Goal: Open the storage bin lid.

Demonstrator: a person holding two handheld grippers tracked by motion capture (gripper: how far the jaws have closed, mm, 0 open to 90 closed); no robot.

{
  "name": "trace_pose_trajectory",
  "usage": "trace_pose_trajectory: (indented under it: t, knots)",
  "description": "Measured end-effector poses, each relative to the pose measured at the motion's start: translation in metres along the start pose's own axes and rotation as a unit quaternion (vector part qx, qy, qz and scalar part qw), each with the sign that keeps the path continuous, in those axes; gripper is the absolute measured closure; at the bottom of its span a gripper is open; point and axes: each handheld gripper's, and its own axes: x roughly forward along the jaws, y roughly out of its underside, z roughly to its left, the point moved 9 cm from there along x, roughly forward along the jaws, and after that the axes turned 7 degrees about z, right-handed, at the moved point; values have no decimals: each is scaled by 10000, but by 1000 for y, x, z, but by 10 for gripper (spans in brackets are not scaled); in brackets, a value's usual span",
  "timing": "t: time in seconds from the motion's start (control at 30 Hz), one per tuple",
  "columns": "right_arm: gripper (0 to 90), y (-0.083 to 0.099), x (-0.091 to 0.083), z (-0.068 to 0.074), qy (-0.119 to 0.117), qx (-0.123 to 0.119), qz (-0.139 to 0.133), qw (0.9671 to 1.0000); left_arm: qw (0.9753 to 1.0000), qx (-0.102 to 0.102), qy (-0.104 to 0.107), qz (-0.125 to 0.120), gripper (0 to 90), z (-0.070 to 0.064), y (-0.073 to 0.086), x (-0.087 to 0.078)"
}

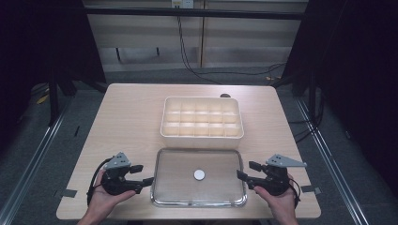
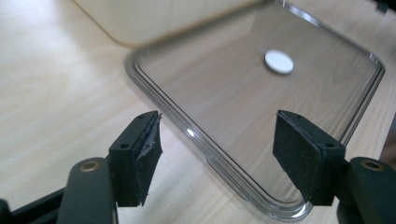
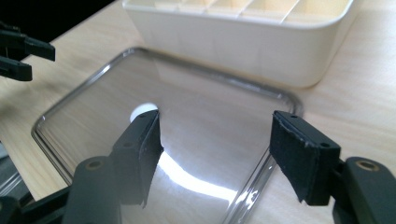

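On the worktop [image 1: 126,117] sit 1 cream divider box [image 1: 202,117] with 15 compartments and, just in front of it, 1 clear lid [image 1: 173,180] bearing 1 white disc [image 1: 199,175]. 2 claws flank the lid: left claw [image 1: 146,175] and right claw [image 1: 246,170], both spread wide, holding nothing.

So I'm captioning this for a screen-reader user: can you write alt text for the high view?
A clear lid with a white disc at its centre lies flat on a wooden table, just in front of a cream compartment box. A person's hands hold the open left claw and right claw at its two ends.
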Motion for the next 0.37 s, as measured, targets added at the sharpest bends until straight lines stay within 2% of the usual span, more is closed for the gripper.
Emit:
trace_pose_trajectory:
  t: [0.1, 0.17, 0.23, 0.37]
  knots:
    - [330, -5, -11, -7, 228, 57, -241, 9994, 9997, -136, 48, -191, 335, 4, -4, -6]
    - [328, -8, -16, -13, 314, 75, -412, 9986, 9993, -203, -86, -313, 323, 10, -6, -10]
    - [318, -8, -18, -18, 335, 71, -403, 9986, 9986, -232, -179, -432, 313, 15, -7, -13]
    - [279, -4, -20, -31, 416, 153, -426, 9981, 9983, -283, -316, -401, 293, 26, -6, -13]
